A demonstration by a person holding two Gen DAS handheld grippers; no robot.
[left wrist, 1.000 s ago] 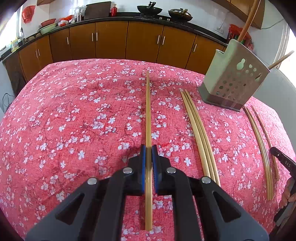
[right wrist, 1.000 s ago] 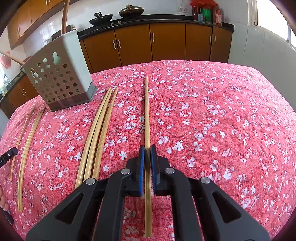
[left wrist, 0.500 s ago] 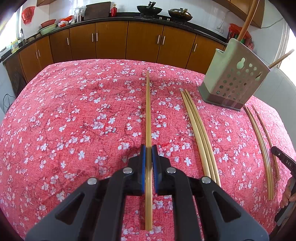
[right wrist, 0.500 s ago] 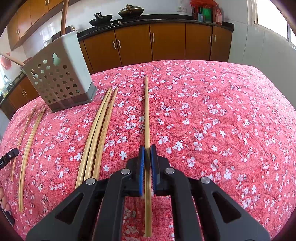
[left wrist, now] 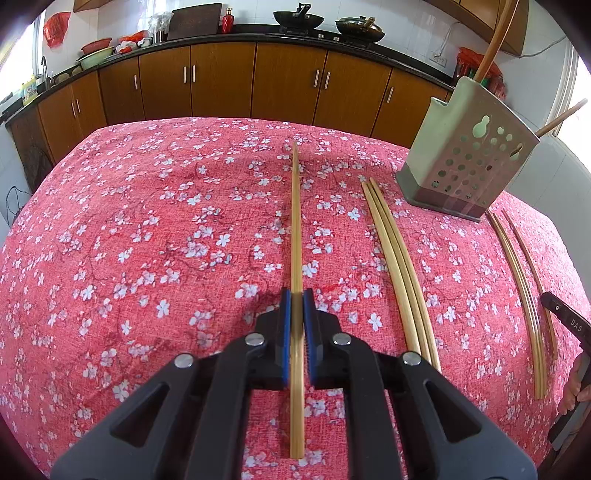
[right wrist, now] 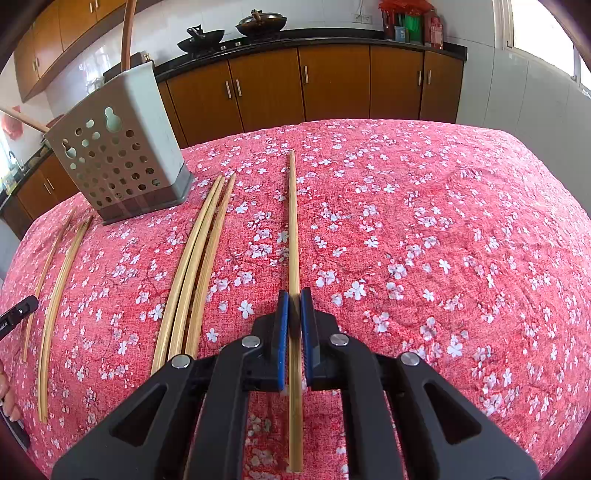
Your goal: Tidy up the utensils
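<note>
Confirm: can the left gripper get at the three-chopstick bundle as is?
Probably not yet. The path looks free, since the bundle lies just right of the left gripper with nothing between, but its jaws are shut on a chopstick.

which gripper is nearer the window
Right. The window lies just right of the right gripper; the left gripper is on the far side of the holder from it.

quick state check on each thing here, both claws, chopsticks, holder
left claw: shut on a chopstick
right claw: shut on a chopstick
chopstick bundle: lying flat on the tablecloth, ungripped
utensil holder: upright, long wooden handles sticking out
outer chopsticks: lying flat beyond the holder, ungripped
</note>
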